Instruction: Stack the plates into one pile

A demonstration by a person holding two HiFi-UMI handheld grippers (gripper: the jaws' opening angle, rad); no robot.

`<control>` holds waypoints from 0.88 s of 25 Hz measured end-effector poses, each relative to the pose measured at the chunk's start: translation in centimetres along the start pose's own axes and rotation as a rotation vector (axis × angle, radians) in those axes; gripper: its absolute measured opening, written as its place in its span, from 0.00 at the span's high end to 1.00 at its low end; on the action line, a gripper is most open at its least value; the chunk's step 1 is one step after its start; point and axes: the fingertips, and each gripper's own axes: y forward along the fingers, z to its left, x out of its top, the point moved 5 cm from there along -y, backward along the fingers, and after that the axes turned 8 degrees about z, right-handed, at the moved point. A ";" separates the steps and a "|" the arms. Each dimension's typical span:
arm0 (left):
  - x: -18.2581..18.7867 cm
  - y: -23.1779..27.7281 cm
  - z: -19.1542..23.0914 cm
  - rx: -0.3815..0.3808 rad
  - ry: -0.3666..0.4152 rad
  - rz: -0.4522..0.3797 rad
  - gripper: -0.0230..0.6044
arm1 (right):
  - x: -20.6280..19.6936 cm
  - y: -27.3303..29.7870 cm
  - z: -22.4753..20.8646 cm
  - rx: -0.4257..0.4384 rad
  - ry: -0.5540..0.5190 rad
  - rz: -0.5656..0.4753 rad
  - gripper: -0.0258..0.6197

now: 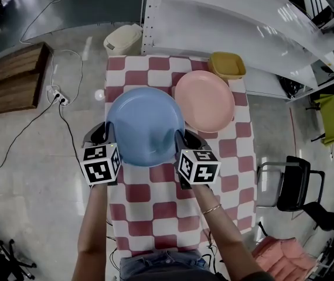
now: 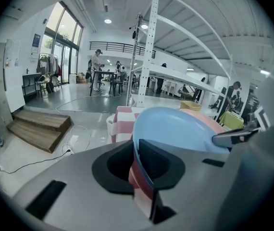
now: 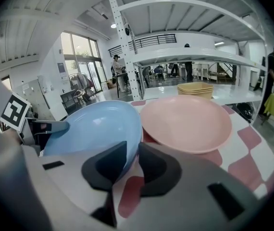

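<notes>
Fingers (image 2: 158,163) of left gripper (image 2: 136,168) closed narrow on left rim of blue plate (image 1: 145,124); fingers (image 3: 158,171) of right gripper (image 3: 127,170) likewise clamped on opposite rim. Blue plate held between both, apparently lifted off checked cloth (image 1: 155,204), just beside pink plate (image 1: 205,101), edges overlapping in head view. Yellow plates (image 1: 227,64) at far end of cloth. Probable hazards: tilt and slip from thin rim holds if hands drift unevenly; knock against pink rim, shoving it askew, if lowered too early
</notes>
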 end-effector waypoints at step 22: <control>-1.0 1.2 0.1 0.012 0.024 0.012 0.81 | 0.1 1.3 0.0 -0.046 -0.085 -0.015 0.82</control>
